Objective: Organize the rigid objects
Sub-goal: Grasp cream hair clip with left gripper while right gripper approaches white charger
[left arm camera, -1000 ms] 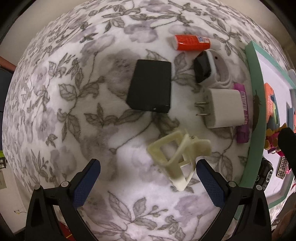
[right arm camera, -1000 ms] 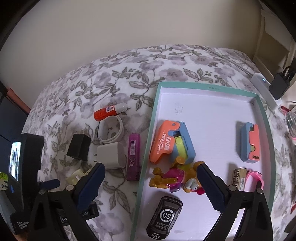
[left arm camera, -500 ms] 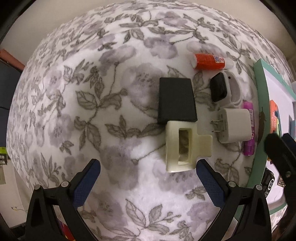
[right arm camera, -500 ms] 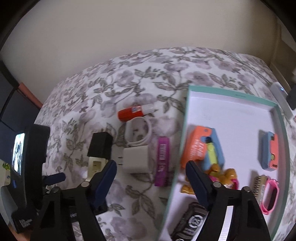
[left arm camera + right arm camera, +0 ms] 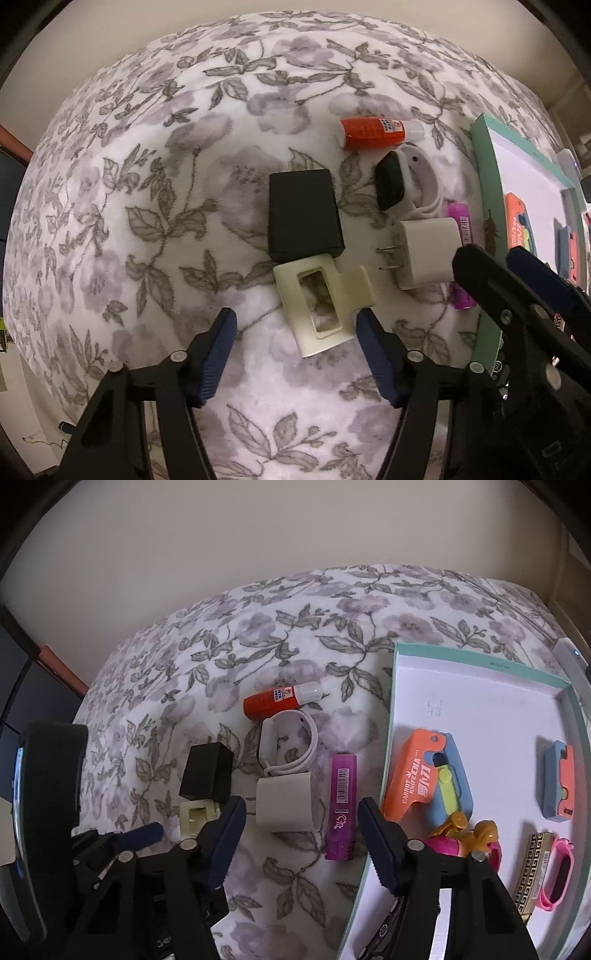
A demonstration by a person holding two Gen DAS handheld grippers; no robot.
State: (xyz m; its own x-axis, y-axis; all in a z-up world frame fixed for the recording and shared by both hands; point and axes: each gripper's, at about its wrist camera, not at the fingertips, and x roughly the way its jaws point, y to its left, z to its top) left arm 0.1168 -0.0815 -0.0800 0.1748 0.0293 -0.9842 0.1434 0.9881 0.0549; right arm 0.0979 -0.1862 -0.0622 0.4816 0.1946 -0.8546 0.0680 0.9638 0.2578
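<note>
A: Status of the left gripper [image 5: 293,328]?
B: Jaws narrowing, holding nothing; the cream clip [image 5: 323,299] lies flat, touching the black block [image 5: 303,214].
A: And the right gripper [image 5: 301,821]?
B: Also narrowing, empty, above the white charger [image 5: 284,806] beside the tray [image 5: 393,701]. Next move, probably: descend, clamp, transfer into tray.

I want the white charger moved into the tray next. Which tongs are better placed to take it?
Right. The right tongs already frame the white charger, their jaws closing around it, with the tray alongside. The left tongs sit over the cream clip.
</note>
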